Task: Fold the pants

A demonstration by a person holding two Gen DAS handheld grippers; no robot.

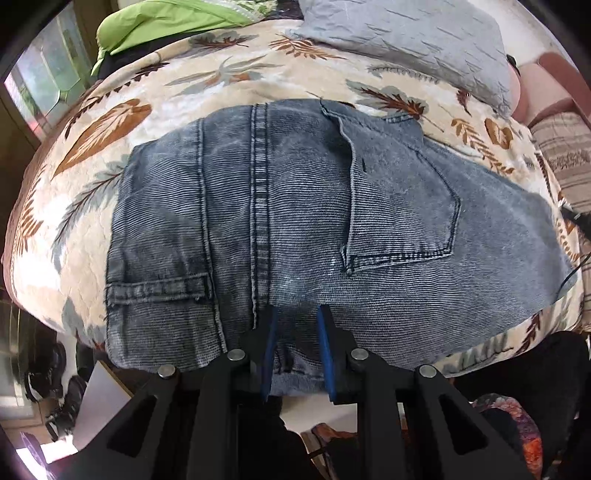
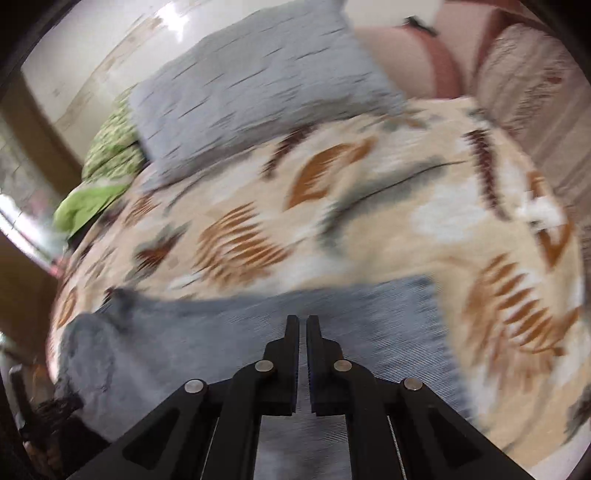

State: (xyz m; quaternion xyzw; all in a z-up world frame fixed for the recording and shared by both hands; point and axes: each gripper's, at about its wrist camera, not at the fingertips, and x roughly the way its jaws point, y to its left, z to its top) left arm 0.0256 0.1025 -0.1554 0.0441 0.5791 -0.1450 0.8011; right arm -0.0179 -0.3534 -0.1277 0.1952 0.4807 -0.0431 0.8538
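Jeans (image 1: 295, 206) sit right at the left gripper (image 1: 297, 314), folded into a compact block on the bedspread (image 1: 155, 74). The blue pads (image 1: 325, 332) stand a little apart with a bunch of denim from the near edge between them; it looks like a pinch on that hem, though contact at the tips is hard to confirm. Just ahead of the fingers runs the long seam, with a back pocket up and to the right of them and a belt loop down to the left. Beyond the fold's far edge, only leaf-print cover, then a grey pillow (image 1: 406, 40) and a green cloth (image 1: 155, 26) farther off.

Over on the right gripper (image 2: 302, 317), the fingers are closed together with nothing between them, hovering over grey-blue denim that spreads beneath and to both sides of the tips. The view is smeared, so the hand is on the move. Past the tips the denim ends and the bedspread runs on to the pillow.

By my read the folding is mostly done: legs already doubled into a neat rectangle. What may remain is a last tidy or one more fold, then letting go.
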